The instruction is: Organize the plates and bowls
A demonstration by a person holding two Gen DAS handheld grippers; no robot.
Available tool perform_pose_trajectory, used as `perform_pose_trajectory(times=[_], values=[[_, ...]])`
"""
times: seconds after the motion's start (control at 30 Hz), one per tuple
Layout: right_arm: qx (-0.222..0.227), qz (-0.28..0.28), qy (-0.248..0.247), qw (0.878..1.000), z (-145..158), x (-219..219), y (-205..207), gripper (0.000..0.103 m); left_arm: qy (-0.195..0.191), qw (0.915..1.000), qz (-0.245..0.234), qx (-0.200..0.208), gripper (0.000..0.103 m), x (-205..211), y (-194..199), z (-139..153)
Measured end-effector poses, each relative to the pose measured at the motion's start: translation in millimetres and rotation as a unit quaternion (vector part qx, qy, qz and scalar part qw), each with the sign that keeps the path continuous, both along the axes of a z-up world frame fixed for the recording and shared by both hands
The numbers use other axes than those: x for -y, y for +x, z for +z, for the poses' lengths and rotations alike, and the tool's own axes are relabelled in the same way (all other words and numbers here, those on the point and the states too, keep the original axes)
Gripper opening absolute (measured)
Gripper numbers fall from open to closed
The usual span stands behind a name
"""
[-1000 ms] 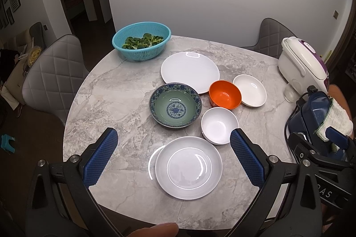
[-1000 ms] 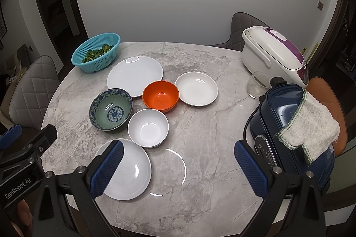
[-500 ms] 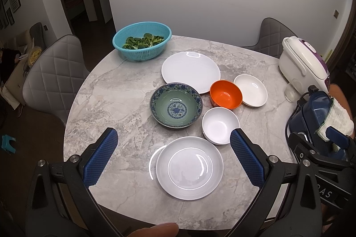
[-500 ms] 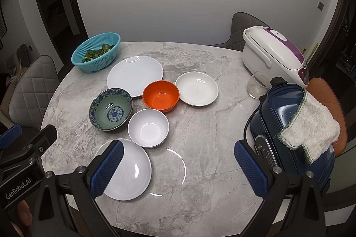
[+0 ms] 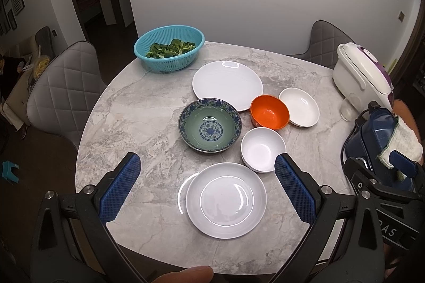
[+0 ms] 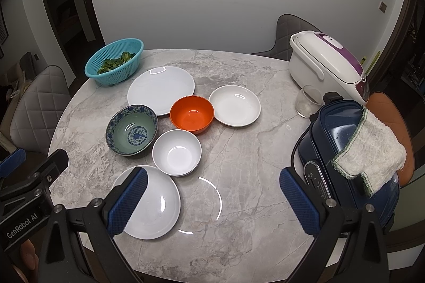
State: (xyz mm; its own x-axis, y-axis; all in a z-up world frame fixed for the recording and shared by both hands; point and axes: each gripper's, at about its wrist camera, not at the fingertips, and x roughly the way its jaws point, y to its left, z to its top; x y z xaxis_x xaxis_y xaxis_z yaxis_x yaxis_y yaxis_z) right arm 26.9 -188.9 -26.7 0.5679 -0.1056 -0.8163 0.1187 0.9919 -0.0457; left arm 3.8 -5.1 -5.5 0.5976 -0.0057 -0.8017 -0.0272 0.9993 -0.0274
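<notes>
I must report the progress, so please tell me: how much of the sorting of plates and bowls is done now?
Nothing looks done yet. The three plates, large, near and small, lie apart, and the patterned bowl, orange bowl and white bowl stand singly. Both the left gripper and right gripper are open and hold nothing. All the stacking is left.
</notes>
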Motion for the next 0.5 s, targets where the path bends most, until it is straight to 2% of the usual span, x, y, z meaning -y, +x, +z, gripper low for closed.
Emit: perform_pose_trajectory(times=[0.5], values=[[-0.001,-0.001,0.000,1.000,0.3,-2.0,1.0,0.102,0.000,1.0000,-0.002,-0.004,0.102,0.4,-0.1,-8.9]])
